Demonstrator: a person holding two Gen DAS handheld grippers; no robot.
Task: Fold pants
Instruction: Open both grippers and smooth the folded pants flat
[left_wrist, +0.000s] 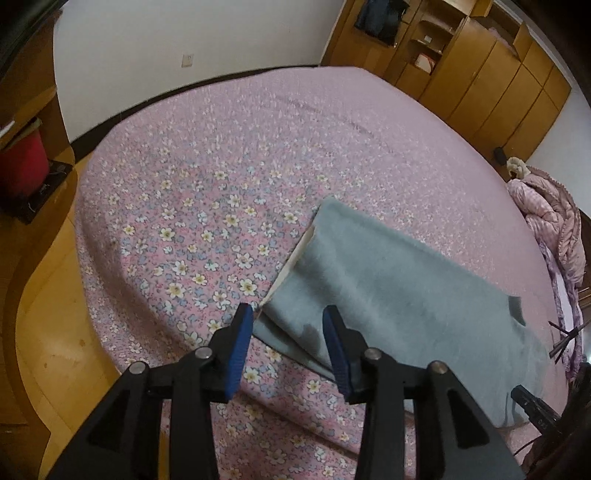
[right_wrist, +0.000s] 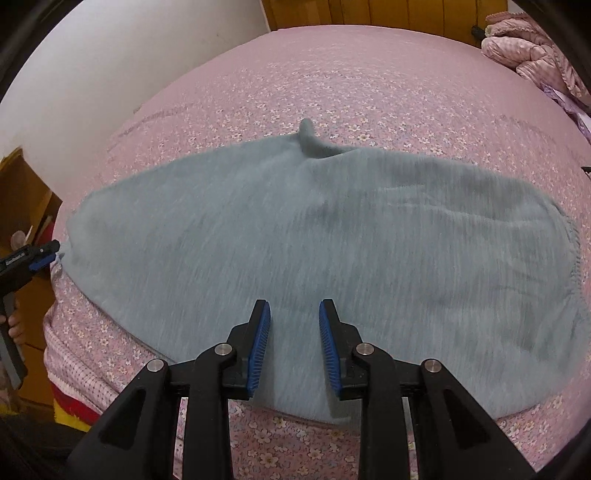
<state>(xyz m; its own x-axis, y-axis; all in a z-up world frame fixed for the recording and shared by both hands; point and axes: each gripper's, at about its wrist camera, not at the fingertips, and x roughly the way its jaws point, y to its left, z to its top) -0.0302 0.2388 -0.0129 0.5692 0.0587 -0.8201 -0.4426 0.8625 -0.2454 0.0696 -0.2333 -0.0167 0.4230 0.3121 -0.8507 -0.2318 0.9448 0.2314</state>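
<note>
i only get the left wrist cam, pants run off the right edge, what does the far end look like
Observer: In the right wrist view the pants end in a gathered waistband on the right.
Operator: right gripper holding anything
Observer: No, the right gripper is open above the cloth, nothing between the pads.
Operator: cloth flat over there
Observer: Mostly, but one small flap sticks up at the far edge.

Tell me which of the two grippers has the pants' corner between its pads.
The left gripper: its open blue pads straddle the near corner of the grey pants. The right gripper hangs open over the flat middle, no edge between its pads.
</note>
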